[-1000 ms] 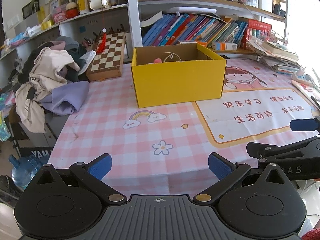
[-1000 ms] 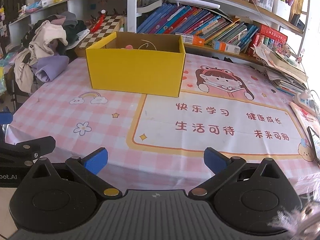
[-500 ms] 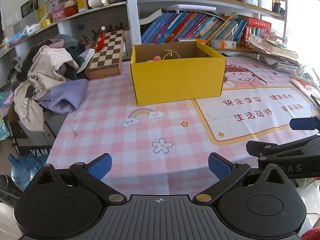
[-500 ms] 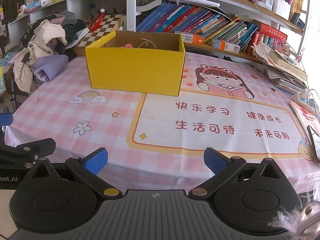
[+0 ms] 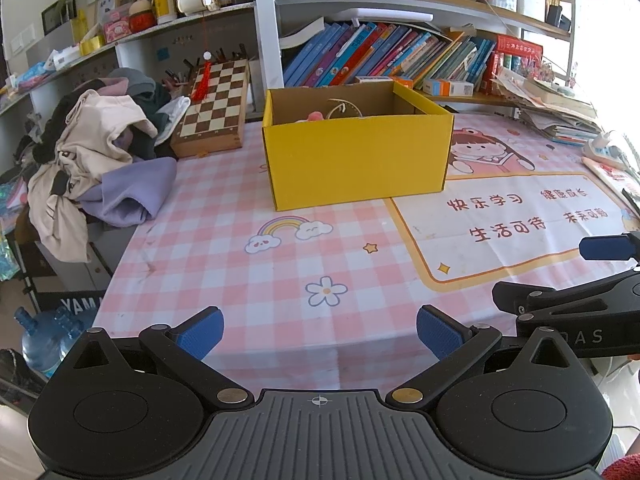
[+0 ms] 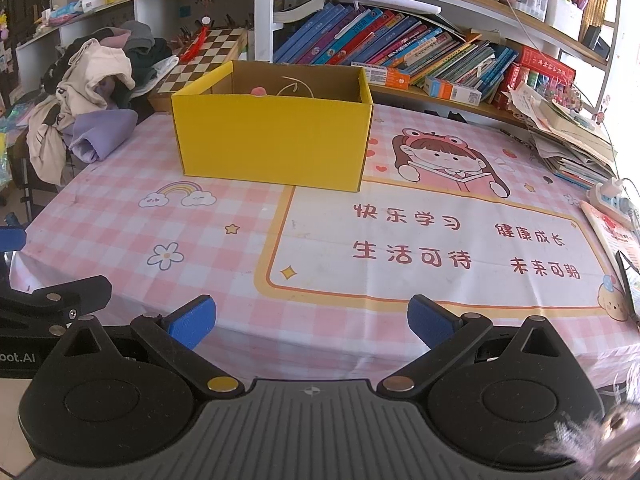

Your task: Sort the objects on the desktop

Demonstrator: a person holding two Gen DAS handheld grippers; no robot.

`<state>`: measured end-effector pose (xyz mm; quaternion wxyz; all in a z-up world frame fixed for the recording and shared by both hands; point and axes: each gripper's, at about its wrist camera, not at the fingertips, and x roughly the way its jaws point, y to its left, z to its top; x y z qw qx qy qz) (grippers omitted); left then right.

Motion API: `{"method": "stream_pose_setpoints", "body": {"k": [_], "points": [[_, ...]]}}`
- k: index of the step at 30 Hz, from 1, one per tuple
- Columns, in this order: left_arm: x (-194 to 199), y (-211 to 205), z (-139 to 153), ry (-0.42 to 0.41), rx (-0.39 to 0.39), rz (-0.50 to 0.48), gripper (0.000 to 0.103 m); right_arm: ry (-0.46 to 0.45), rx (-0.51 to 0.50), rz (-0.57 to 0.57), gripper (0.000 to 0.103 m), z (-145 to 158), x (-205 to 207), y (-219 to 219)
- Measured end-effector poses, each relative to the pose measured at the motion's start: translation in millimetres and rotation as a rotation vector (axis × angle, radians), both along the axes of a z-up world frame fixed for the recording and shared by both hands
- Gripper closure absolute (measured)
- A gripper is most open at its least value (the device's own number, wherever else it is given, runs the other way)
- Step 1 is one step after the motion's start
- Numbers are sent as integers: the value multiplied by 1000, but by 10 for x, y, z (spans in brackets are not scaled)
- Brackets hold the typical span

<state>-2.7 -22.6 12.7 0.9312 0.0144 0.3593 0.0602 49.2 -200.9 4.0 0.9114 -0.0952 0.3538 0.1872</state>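
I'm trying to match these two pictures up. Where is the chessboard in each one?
Left wrist view: chessboard, upper left of centre, left of the yellow box.
Right wrist view: chessboard, upper left, behind the box.
Shared landmark: the yellow box.

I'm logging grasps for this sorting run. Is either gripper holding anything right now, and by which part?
Nothing is held. The left gripper and the right gripper are both open, with only the tablecloth showing between their fingers.
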Motion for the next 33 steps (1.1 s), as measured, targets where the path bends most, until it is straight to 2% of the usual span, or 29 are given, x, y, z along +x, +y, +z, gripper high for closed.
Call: {"method": "stream_pose_setpoints", "body": {"k": [33], "points": [[-34, -40, 2, 2, 8, 0, 0, 9, 2, -4, 0, -10, -41, 18]]}}
